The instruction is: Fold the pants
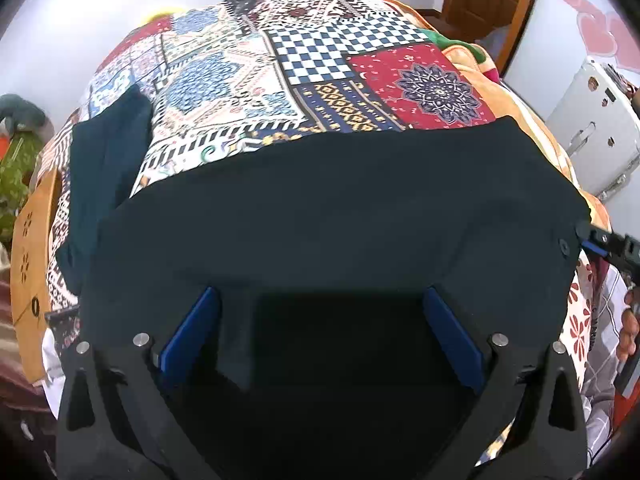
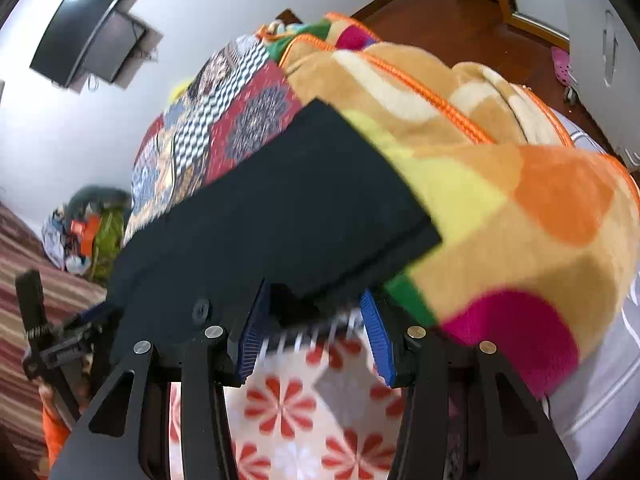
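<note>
The dark navy pants [image 1: 320,208] lie flat across the near edge of the bed, over its patchwork bedspread [image 1: 248,72], one end reaching the plush blanket [image 2: 500,184], laid out so a fold can be made cleanly. The left tool [image 1: 320,336] hangs above them, spread wide and empty. The right tool [image 2: 312,332] is spread too, its blue pads beside the hem, pinching nothing.

No text, label, brand, number or sign can be read in either view; the patchwork bedspread [image 1: 320,60] beyond the jaws carries only patterns, and the wall screen [image 2: 86,26] is blank.
</note>
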